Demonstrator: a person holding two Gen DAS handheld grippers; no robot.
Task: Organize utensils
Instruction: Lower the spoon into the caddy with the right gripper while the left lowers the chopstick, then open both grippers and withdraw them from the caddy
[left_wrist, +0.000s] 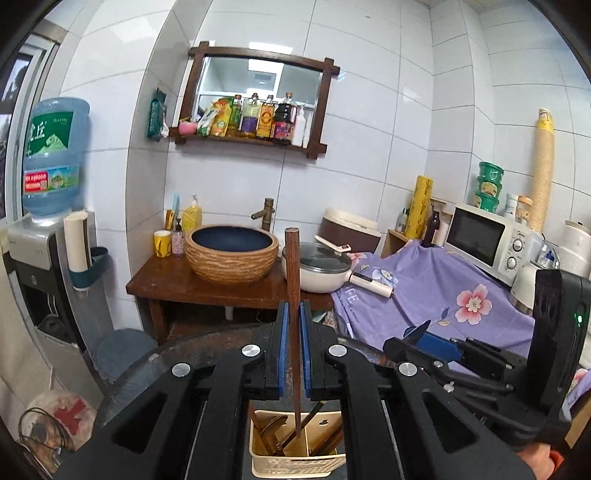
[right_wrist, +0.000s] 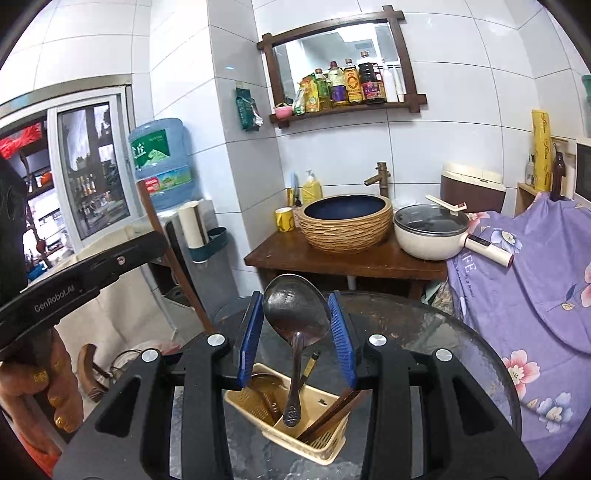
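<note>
Right wrist view: steel spoon (right_wrist: 295, 314) held upright by bowl in right gripper (right_wrist: 295, 332), handle hanging w/ tip at cream slotted plastic caddy (right_wrist: 295, 435) directly below; left gripper (left_wrist: 293, 354) clamped on vertical dark wooden chopstick (left_wrist: 292, 295), tip in same caddy.

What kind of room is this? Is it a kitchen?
Probably a small home kitchen, maybe a washroom corner too. There is a microwave, a lidded pot beside a basin sink, and cooking oil and sauce bottles on a wall shelf.
</note>
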